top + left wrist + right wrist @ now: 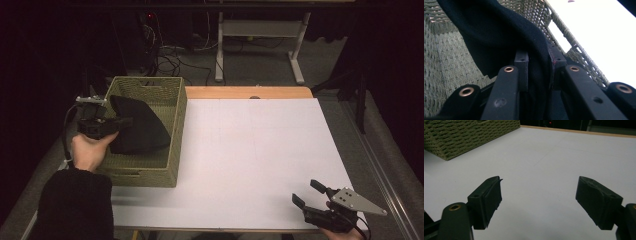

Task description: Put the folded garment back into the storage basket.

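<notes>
1. Cloth (136, 127), black, hangs inside the basket (176, 131) at the left of the table (260, 150), draped against the far and right walls.
2. Left gripper (121, 121) is clamped on a fold of it, so the cloth is in the basket but not yet let go; releasing it and drawing the hand out appear to be what is left.
3. Right gripper (306, 193) waits at the near right corner, jaws spread and holding nothing.
4. Left gripper view gives what the high view cannot: the cloth (506, 37) pinched between the pads (522, 65), and the woven wall (564, 32) close beside.
5. Whether its lower end touches the basket floor is hard to judge; it is too dark.
6. Right gripper view shows bare white table (544, 165) ahead, with the basket's corner (471, 135) far left.
</notes>
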{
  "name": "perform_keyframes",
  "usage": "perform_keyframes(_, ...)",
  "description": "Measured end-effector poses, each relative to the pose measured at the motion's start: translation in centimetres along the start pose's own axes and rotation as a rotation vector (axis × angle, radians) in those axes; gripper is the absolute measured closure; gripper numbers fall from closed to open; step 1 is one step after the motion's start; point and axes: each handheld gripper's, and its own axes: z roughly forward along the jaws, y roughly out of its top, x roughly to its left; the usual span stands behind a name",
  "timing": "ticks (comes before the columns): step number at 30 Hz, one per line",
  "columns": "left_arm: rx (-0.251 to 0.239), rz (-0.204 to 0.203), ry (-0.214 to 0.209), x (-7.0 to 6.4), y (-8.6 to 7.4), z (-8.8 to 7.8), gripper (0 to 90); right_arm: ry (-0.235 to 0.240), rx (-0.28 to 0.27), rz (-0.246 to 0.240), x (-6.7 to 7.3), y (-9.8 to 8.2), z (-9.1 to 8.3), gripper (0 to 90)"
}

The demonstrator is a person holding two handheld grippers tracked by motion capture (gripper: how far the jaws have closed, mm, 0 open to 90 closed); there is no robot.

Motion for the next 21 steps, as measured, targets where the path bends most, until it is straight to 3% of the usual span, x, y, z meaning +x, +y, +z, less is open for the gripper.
perform_keyframes(21,0.037,0.031,-0.013,0.1,0.8,4.0,71.3,0.001,0.0,0.001,0.0,0.0,0.0,21.2)
